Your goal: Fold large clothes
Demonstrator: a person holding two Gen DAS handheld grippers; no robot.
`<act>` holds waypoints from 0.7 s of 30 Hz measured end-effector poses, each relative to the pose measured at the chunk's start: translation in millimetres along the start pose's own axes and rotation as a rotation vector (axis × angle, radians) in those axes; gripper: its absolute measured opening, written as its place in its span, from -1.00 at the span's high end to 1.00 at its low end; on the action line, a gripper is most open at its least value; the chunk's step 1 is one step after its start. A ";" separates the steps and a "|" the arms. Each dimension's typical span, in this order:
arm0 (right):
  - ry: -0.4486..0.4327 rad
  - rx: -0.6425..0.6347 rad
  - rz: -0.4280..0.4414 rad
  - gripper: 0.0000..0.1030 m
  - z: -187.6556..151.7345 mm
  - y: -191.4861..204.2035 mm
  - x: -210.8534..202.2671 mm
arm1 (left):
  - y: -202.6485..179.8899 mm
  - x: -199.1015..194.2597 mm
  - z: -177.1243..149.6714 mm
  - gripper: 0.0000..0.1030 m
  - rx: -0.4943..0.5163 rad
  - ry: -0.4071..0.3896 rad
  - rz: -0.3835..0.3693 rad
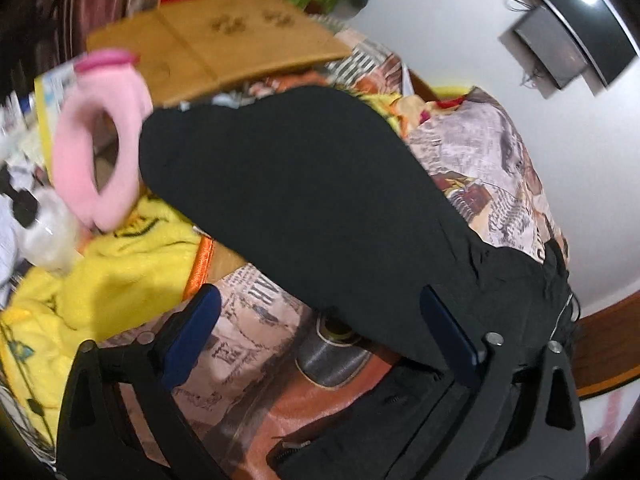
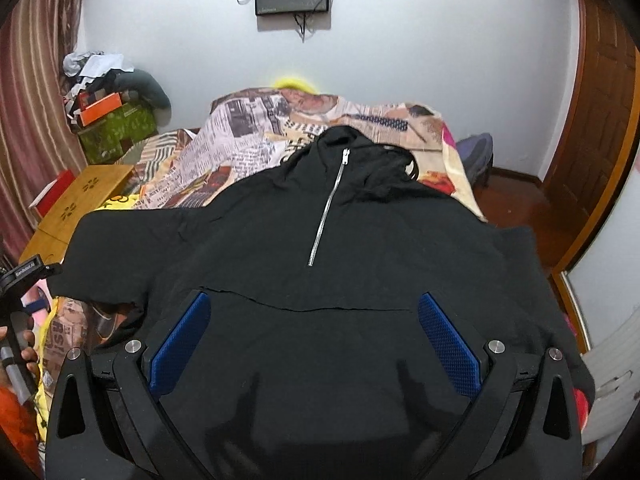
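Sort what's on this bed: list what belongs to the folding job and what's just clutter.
For the job:
black zip hoodie
left hand-held gripper, open
right hand-held gripper, open

Lying about:
pink neck pillow
yellow blanket
wooden lap table
green box

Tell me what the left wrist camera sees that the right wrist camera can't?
Only the left wrist view shows the pink neck pillow and the fluffy yellow blanket. Only the right wrist view shows the hoodie's silver zipper and the brown door. Both show the black hoodie, the newspaper-print bedsheet and the wooden lap table.
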State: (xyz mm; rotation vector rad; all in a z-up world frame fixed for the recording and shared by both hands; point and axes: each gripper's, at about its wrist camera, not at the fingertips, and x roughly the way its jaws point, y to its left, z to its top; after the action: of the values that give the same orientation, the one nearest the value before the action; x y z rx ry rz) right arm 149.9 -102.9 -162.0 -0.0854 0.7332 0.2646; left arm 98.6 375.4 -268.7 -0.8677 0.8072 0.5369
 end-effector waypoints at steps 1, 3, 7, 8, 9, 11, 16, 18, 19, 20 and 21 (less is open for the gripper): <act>0.003 0.003 0.002 -1.00 1.3 0.7 3.5 | 5.0 4.9 2.7 -0.81 -0.022 0.020 -0.017; 0.012 0.005 0.002 -1.00 3.1 3.1 9.0 | 18.0 18.0 9.5 -0.80 -0.087 0.062 -0.066; 0.021 -0.007 0.000 -1.00 5.5 6.7 17.4 | 35.8 37.1 18.1 -0.69 -0.192 0.116 -0.138; 0.024 -0.010 0.000 -1.00 6.2 8.9 19.4 | 37.6 41.0 20.6 -0.69 -0.200 0.116 -0.154; 0.028 -0.013 0.001 -1.00 6.8 10.7 20.6 | 39.2 45.5 24.5 -0.68 -0.197 0.108 -0.173; 0.033 -0.016 0.008 -1.00 6.4 11.7 20.9 | 42.8 54.8 30.5 -0.52 -0.201 0.114 -0.169; 0.039 -0.021 0.017 -1.00 7.6 11.8 20.6 | 44.1 60.6 41.5 0.21 -0.177 0.073 -0.072; 0.035 -0.011 0.018 -1.00 7.2 9.3 18.6 | 31.9 56.6 42.2 0.44 -0.122 0.055 -0.011; 0.036 -0.004 0.019 -1.00 7.2 7.7 18.0 | 22.6 52.6 42.1 0.60 -0.080 0.041 0.028; 0.038 0.003 0.020 -1.00 7.7 6.1 17.7 | 14.3 48.9 42.8 0.66 -0.039 0.026 0.059; 0.040 0.012 0.021 -1.00 7.3 3.6 16.6 | 5.0 43.6 43.4 0.76 0.002 0.007 0.087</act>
State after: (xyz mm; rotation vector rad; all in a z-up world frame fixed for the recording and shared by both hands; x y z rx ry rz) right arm 165.5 -94.8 -167.6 -0.0717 0.7755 0.2790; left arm 138.1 418.3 -288.9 -0.8364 0.8546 0.6094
